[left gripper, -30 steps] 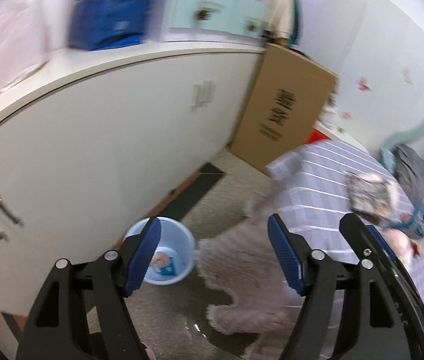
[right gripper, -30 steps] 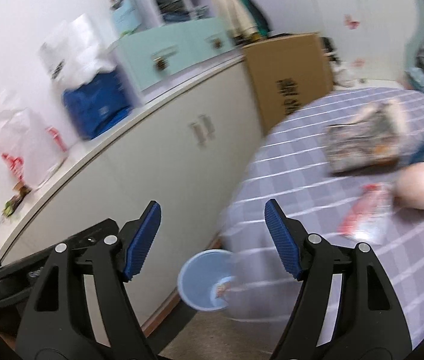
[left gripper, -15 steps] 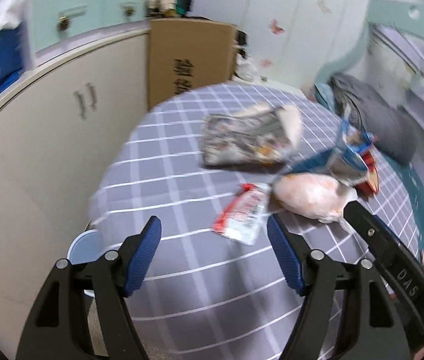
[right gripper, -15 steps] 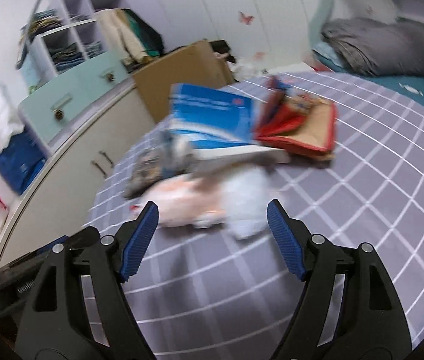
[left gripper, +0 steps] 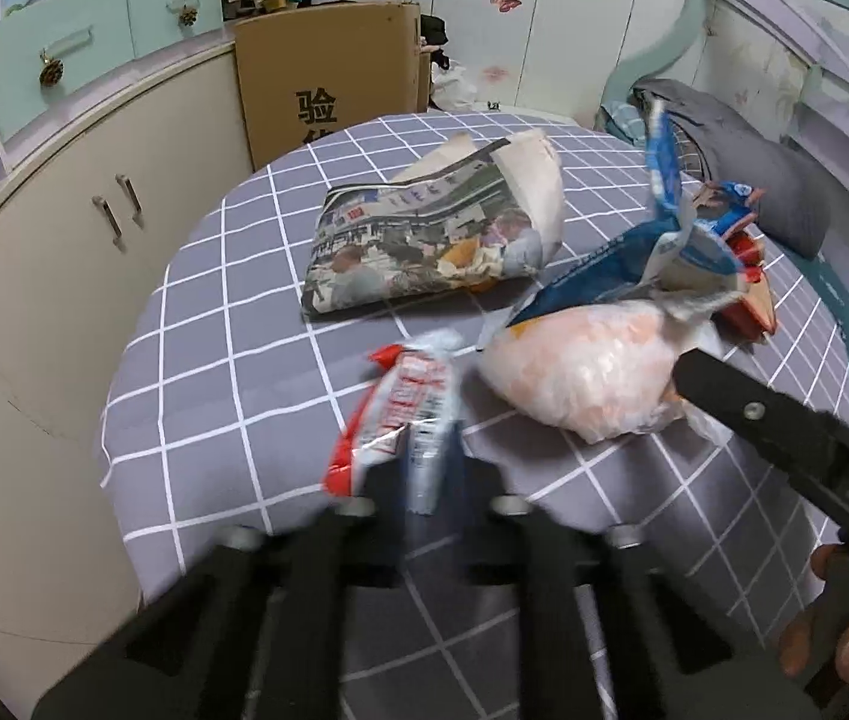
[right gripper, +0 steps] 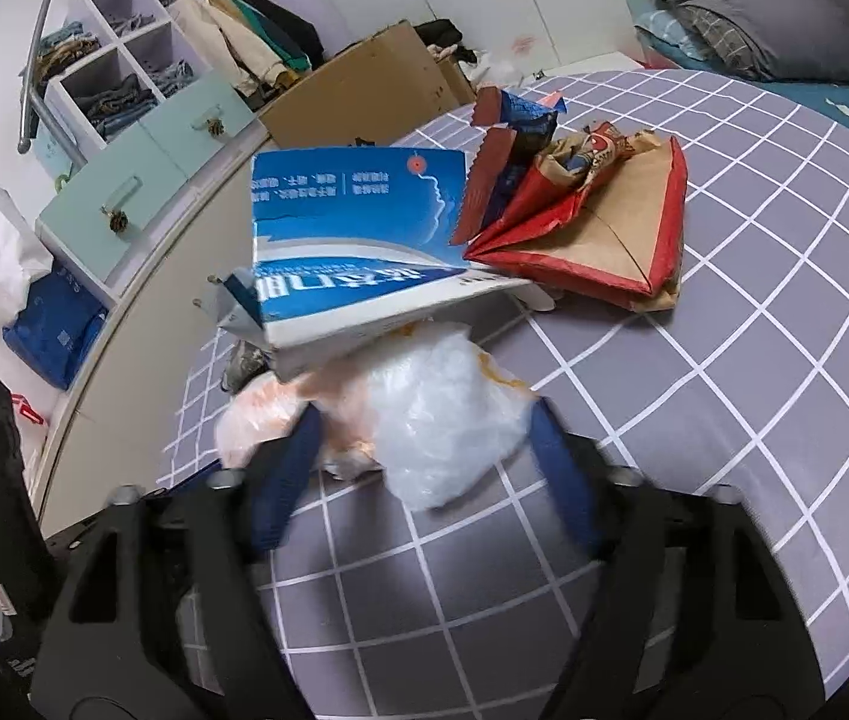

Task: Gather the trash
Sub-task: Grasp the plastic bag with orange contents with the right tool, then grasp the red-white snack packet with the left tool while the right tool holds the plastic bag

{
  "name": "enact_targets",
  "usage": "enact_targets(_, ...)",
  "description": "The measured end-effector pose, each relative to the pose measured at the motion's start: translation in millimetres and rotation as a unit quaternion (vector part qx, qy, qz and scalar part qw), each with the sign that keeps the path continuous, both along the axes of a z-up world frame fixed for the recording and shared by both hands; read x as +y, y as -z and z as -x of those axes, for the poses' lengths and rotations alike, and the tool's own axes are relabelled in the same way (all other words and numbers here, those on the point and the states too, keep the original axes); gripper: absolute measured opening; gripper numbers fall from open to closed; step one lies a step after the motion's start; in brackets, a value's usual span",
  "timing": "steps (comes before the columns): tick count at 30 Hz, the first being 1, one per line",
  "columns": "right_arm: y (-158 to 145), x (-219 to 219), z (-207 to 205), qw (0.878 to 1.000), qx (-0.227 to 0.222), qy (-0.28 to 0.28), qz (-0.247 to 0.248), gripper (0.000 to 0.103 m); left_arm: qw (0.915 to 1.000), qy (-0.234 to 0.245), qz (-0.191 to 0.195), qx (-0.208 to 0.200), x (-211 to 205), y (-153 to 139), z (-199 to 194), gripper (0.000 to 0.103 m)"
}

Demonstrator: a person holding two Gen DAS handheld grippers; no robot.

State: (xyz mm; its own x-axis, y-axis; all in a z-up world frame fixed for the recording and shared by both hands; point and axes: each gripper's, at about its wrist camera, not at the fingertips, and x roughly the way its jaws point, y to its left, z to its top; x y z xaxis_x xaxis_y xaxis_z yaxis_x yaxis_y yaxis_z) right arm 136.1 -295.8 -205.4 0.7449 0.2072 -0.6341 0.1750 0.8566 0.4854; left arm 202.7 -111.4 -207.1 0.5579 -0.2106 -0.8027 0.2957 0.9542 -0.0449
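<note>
On the grey checked tablecloth (left gripper: 232,312) lies a red and white snack wrapper (left gripper: 412,384). My left gripper (left gripper: 424,456) is shut on its near end, the fingers blurred. Right of it sits a crumpled clear and orange plastic bag (left gripper: 586,372). In the right wrist view that plastic bag (right gripper: 430,420) fills the gap of my right gripper (right gripper: 422,411), whose jaws are closing with both blue pads against its sides. A blue and white carton (right gripper: 352,240) leans on the bag's far side. The right gripper's black finger (left gripper: 724,390) reaches the bag from the right.
A folded newspaper (left gripper: 424,240) lies further back on the table. A red and brown paper bag (right gripper: 604,228) with wrappers sits behind the carton. A cream cabinet (left gripper: 64,240) and a cardboard box (left gripper: 328,78) stand left of the table, with grey bedding (right gripper: 772,12) at the far right.
Both views swung from the cabinet and a blue bucket on the floor onto the table. The left jaws went from wide to shut on the wrapper. The right jaws narrowed around the plastic bag.
</note>
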Motion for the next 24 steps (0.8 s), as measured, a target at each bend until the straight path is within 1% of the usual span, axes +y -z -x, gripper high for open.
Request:
enact_targets(2, 3, -2, -2, 1.0, 0.003, -0.013, -0.015, 0.037, 1.0, -0.007, 0.006, 0.0, 4, 1, 1, 0.0)
enact_targets(4, 4, 0, -3, 1.0, 0.004, -0.023, -0.019, 0.032, 0.9998, -0.014, 0.017, 0.001, 10, 0, 4, 0.0)
enact_targets(6, 5, 1, -2, 0.999, 0.001, -0.032, -0.032, 0.023, 0.9995, -0.024, 0.023, 0.0, 19, -2, 8, 0.0)
enact_targets(8, 6, 1, 3, 0.999, -0.004, -0.033, -0.041, 0.018, 0.9991, -0.032, 0.029, -0.003, 26, -4, 13, 0.0)
enact_targets(14, -1, 4, 33, 0.997, -0.03, -0.043, -0.055, 0.015, 0.9973, -0.056, 0.044, -0.018, 41, -20, 25, 0.0)
enact_targets(17, -12, 7, 44, 0.997, -0.043, -0.044, -0.053, 0.014, 0.9958, -0.062, 0.056, -0.036, 46, -34, 34, 0.0)
enact_targets(20, -28, 11, 54, 0.996, -0.063, -0.043, -0.039, 0.014, 0.9947, -0.064, 0.06, -0.053, 47, -46, 42, 0.0)
enact_targets(24, -53, 22, 67, 0.995, -0.093, -0.037, 0.013, 0.014, 0.9935, -0.062, 0.061, -0.074, 52, -62, 55, 0.0)
